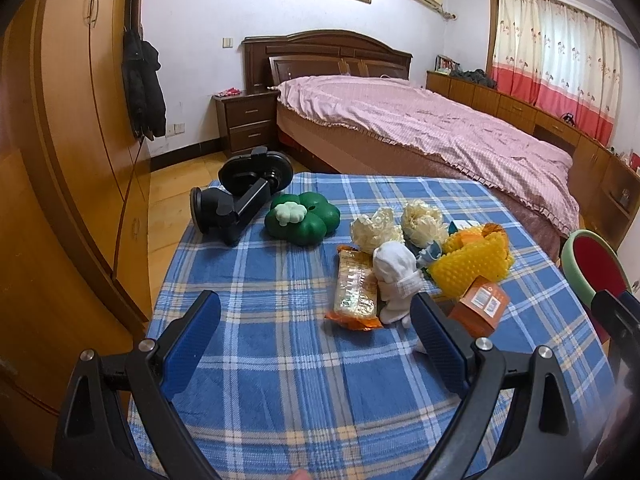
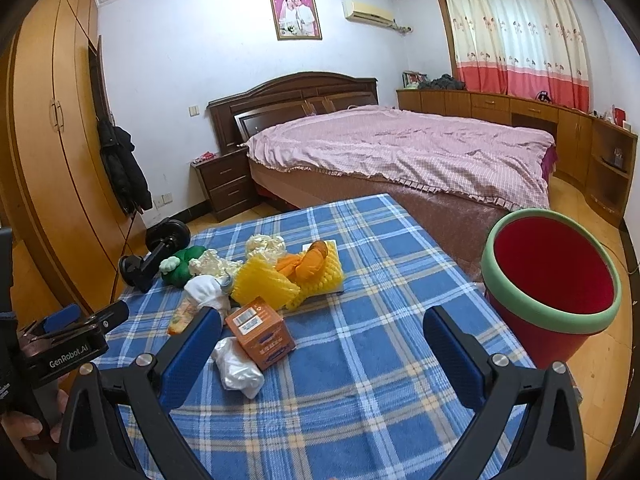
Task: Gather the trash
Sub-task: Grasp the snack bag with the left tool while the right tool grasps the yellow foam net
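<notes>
We hover pre-grasp, both grippers spread, empty; next the right gripper (image 2: 320,344) takes the orange box (image 2: 259,333) at 10 o'clock, then bin (image 2: 552,320).

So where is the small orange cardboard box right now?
In the right wrist view, the small orange cardboard box lies on the blue plaid tablecloth, between the yellow foam netting and a crumpled white bag.

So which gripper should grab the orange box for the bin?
Right, probably. The right gripper is open, with the orange box just past its left finger and the bin on its right. The left gripper sits farther away.
</notes>
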`<act>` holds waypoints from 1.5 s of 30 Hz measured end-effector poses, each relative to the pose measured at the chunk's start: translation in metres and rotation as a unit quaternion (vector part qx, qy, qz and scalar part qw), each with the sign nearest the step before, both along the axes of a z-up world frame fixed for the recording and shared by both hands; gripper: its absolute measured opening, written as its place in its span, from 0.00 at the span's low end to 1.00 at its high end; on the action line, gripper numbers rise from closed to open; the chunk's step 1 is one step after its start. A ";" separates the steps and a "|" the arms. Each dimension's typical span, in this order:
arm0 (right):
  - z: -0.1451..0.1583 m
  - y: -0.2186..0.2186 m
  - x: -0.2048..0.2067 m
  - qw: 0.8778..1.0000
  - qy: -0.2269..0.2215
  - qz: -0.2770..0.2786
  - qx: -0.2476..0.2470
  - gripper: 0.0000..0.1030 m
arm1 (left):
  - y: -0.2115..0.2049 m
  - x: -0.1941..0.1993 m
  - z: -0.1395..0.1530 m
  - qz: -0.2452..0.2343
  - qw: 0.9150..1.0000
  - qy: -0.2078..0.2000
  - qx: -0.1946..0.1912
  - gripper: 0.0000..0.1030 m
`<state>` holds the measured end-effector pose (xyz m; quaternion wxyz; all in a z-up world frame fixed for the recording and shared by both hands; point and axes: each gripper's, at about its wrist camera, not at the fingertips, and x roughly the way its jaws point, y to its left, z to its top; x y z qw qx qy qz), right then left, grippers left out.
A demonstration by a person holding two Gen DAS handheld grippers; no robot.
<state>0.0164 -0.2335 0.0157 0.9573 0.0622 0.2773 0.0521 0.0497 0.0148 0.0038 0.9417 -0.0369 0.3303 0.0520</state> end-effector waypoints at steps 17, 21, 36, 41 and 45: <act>-0.018 0.012 0.071 0.998 0.063 0.024 0.007 1.00 | -0.002 0.063 -0.035 -0.007 0.998 0.068 0.001 0.92; -0.026 0.018 0.086 0.997 0.076 0.027 0.010 1.00 | -0.002 0.079 -0.050 -0.012 0.996 0.087 0.004 0.92; -0.052 0.050 0.122 0.992 0.117 0.054 -0.003 0.52 | 0.000 0.107 -0.080 -0.059 0.992 0.106 -0.033 0.74; -0.056 0.055 0.124 0.991 0.124 0.054 0.003 0.36 | -0.001 0.106 -0.078 -0.073 0.992 0.098 -0.042 0.62; -0.053 0.060 0.121 0.991 0.115 0.061 -0.002 0.20 | 0.002 0.105 -0.077 -0.086 0.990 0.093 -0.057 0.38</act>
